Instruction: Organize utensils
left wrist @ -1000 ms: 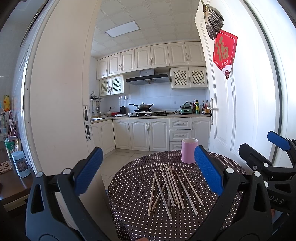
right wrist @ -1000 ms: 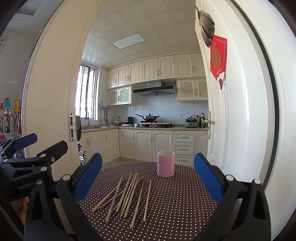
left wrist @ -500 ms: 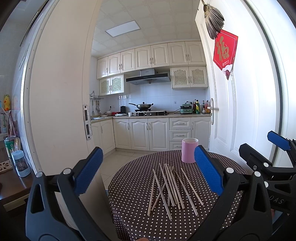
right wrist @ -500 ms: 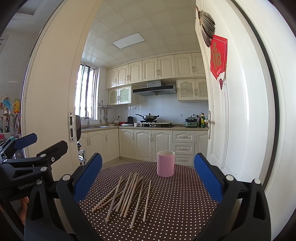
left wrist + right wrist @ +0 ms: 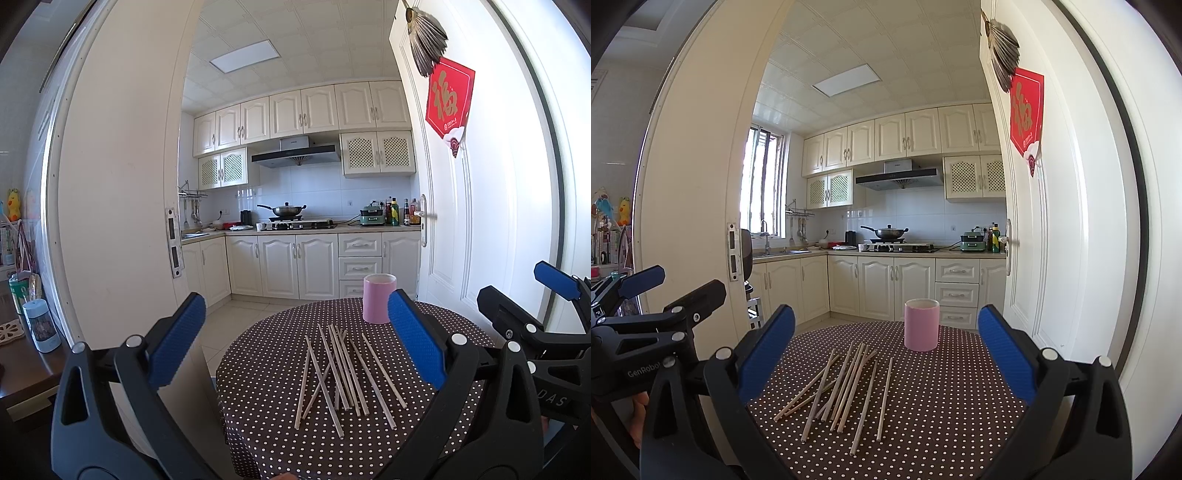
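Beyond an open white door [image 5: 443, 206], a kitchen with cream cabinets [image 5: 879, 284] fills the background; in front stands a round table [image 5: 436, 325] under a brown polka-dot cloth. Chopsticks [image 5: 338, 369] lie loose on the cloth in an overlapping scatter, none of them held. A pink cup [image 5: 921, 325] stands upright at 12 o'clock from the scatter — apart from it, toward the kitchen. Left gripper [image 5: 295, 343]: fingers spread wide, nothing between them, held above the table's near edge. Right gripper [image 5: 886, 350]: fingers likewise wide and empty — positioned at 3 o'clock of the left one, both aimed at the chopsticks.
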